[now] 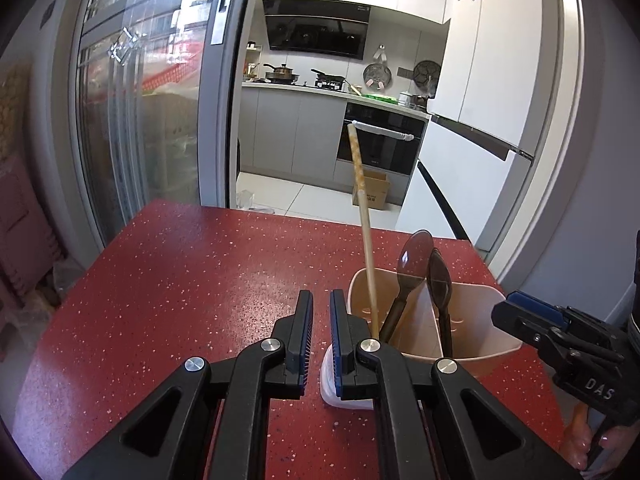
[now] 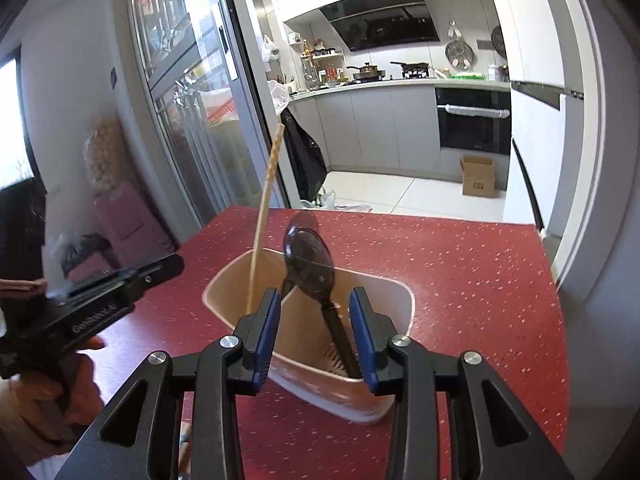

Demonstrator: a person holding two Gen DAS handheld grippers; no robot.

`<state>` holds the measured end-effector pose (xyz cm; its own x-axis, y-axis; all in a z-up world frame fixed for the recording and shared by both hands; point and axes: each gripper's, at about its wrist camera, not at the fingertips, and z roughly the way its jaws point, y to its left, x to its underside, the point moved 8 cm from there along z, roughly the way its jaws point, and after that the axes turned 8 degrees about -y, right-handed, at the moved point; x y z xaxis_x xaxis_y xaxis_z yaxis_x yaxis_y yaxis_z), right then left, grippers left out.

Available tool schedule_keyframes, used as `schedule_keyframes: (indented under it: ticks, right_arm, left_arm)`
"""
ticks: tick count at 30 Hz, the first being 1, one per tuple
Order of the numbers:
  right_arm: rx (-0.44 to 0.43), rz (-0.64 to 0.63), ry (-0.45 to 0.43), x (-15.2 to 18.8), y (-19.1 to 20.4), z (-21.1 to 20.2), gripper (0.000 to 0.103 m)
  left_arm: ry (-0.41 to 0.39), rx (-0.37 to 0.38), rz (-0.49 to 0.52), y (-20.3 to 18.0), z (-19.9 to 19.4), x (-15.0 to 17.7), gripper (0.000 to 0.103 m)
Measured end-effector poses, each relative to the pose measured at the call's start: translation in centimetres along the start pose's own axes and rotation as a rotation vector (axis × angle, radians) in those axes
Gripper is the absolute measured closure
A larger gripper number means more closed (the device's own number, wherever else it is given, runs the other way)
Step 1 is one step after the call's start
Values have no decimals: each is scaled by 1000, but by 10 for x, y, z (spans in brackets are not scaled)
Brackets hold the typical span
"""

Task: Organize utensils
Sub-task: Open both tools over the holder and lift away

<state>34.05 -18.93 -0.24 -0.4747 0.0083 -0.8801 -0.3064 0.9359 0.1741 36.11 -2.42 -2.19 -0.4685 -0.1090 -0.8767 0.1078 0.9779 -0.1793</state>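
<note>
The right gripper (image 2: 316,338) stood with jaws spread over the holder (image 2: 394,294) on the red table (image 2: 480,280), pinching nothing; spoons (image 2: 308,258) and chopstick (image 2: 264,204) stood inside. The left gripper (image 1: 321,346) was pressed nearly together, empty. Withdrawal called for a straight lift, clear of the handles

"DAS" on right gripper (image 1: 516,312); left gripper (image 2: 160,268) "GenRobot".

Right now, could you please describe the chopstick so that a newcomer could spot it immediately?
On the red speckled table stands a beige utensil holder. Inside it, beside two dark brown plastic spoons, leans the chopstick. It is the only pale, thin, straight stick, and it rises far above the spoons.
</note>
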Motion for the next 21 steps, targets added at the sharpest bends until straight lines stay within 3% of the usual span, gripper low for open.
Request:
schedule_keyframes:
  ticks: [1, 2, 3, 8, 17, 20, 21]
  right_arm:
    - [-1, 2, 1, 1, 1, -2, 64]
    - [-1, 3, 2, 1, 2, -4, 64]
    - [-4, 3, 4, 3, 3, -7, 64]
    - [-12, 24, 0, 3, 3, -24, 64]
    - [-1, 77, -22, 6, -19, -54, 64]
    - [11, 104, -21, 9, -29, -57, 64]
    - [13, 114, -20, 11, -32, -57, 64]
  left_arm:
    - [2, 4, -4, 1, 0, -1, 60]
    - [4, 6, -4, 1, 0, -1, 41]
    - [14, 0, -4, 3, 2, -3, 0]
    - [33, -9, 11, 3, 28, -25, 0]
    - [172, 112, -16, -19, 125, -70, 0]
    - [223, 141, -35, -28, 143, -71, 11]
    - [241, 147, -43, -30, 148, -69, 26]
